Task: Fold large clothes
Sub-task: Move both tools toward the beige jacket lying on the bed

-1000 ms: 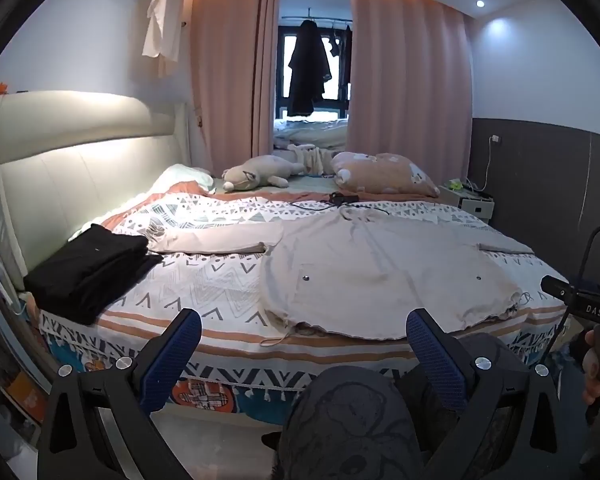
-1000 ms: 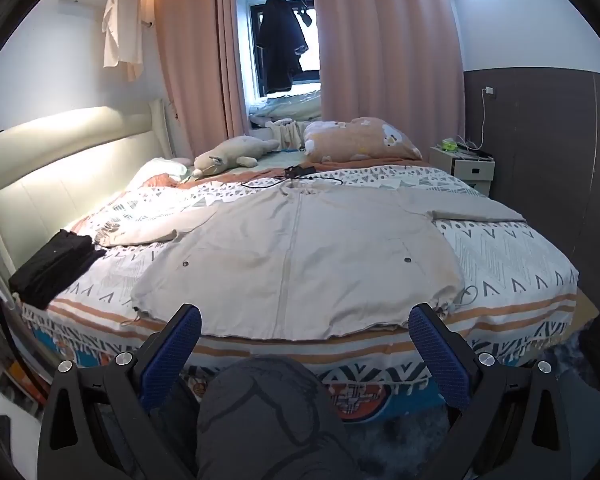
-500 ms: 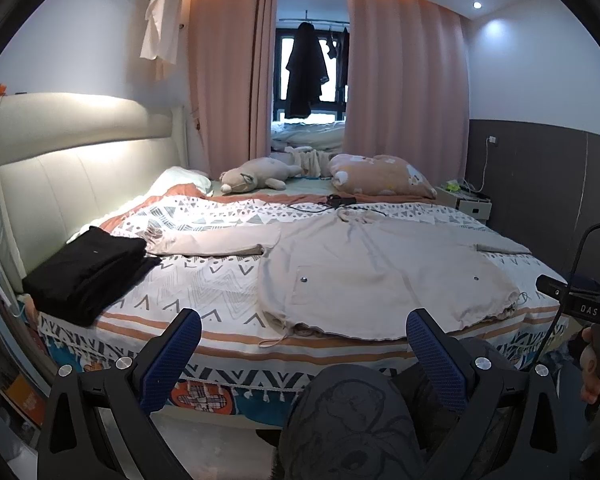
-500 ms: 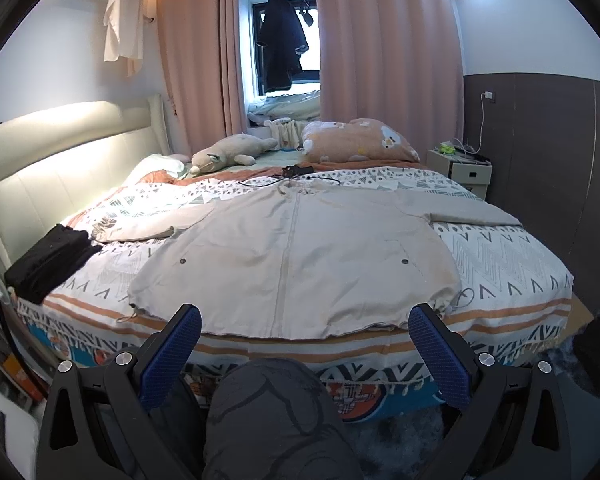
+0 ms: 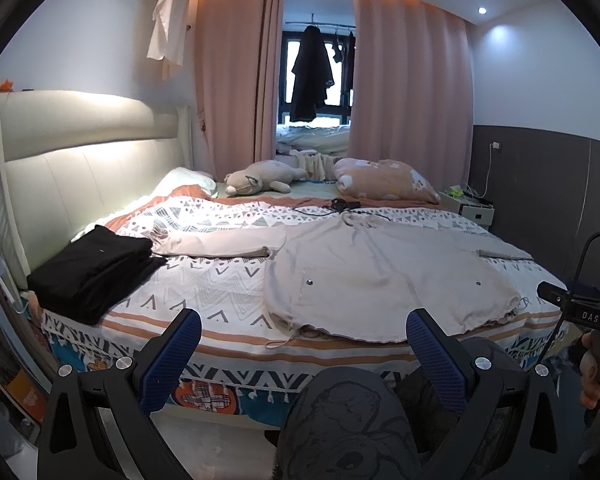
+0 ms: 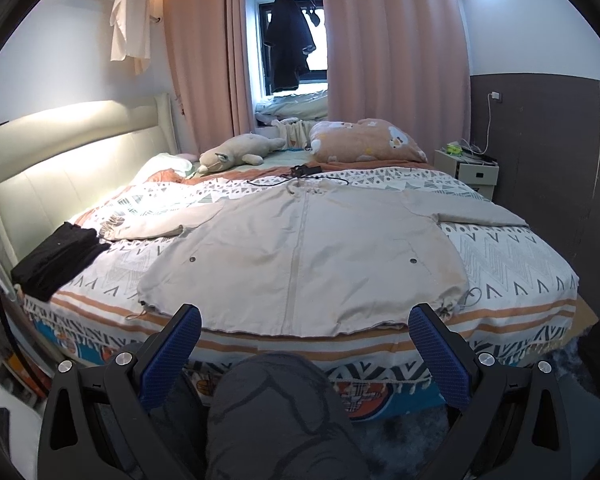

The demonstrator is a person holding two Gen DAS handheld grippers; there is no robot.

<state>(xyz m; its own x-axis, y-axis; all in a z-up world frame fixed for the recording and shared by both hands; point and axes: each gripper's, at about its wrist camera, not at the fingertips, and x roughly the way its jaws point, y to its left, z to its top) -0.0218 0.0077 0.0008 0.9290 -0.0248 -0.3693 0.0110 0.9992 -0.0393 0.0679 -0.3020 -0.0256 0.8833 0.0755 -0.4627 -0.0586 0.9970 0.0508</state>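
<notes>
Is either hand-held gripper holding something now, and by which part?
Nothing is held. The left hand-held gripper and right hand-held gripper are both open, short of the beige jacket spread on the bed.

black folded pile (image 5: 92, 268) left, bedspread (image 6: 512, 256) right bare

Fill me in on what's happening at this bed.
A person holds two grippers at the foot of the bed. The left gripper and right gripper are both open, short of the fabric. A beige jacket lies spread flat, sleeves out, not yet folded. A folded black garment sits at the bed's left edge.
</notes>
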